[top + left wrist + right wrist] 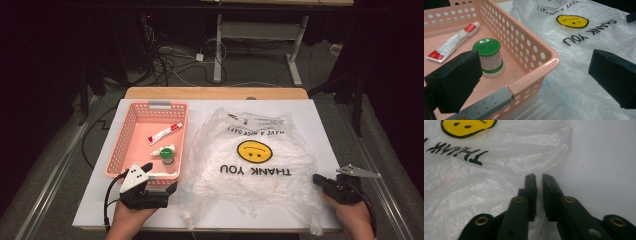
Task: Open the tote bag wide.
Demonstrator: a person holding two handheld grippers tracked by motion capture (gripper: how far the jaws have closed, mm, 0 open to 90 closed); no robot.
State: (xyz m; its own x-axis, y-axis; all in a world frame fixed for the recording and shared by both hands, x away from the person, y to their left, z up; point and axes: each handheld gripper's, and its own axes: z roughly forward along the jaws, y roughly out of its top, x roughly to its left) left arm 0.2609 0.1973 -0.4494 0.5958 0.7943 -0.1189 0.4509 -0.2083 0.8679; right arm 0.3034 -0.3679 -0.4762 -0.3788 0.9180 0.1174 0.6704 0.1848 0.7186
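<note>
clear crinkly bag point(252, 160) w/ smiley; right gripper point(539, 178) pinching its edge, probably; left gripper point(534, 75) jaws apart.

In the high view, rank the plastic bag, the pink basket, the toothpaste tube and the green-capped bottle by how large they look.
1. Plastic bag
2. Pink basket
3. Toothpaste tube
4. Green-capped bottle, close to the tube; it stands upright, so the camera foreshortens it and this last ranking is unsure.

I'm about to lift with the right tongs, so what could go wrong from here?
1. The right tongs pinch only the edge of the thin plastic bag; it may slip or tear.
2. The bag's left side lies against the pink basket, so lifting could drag on it.
</note>
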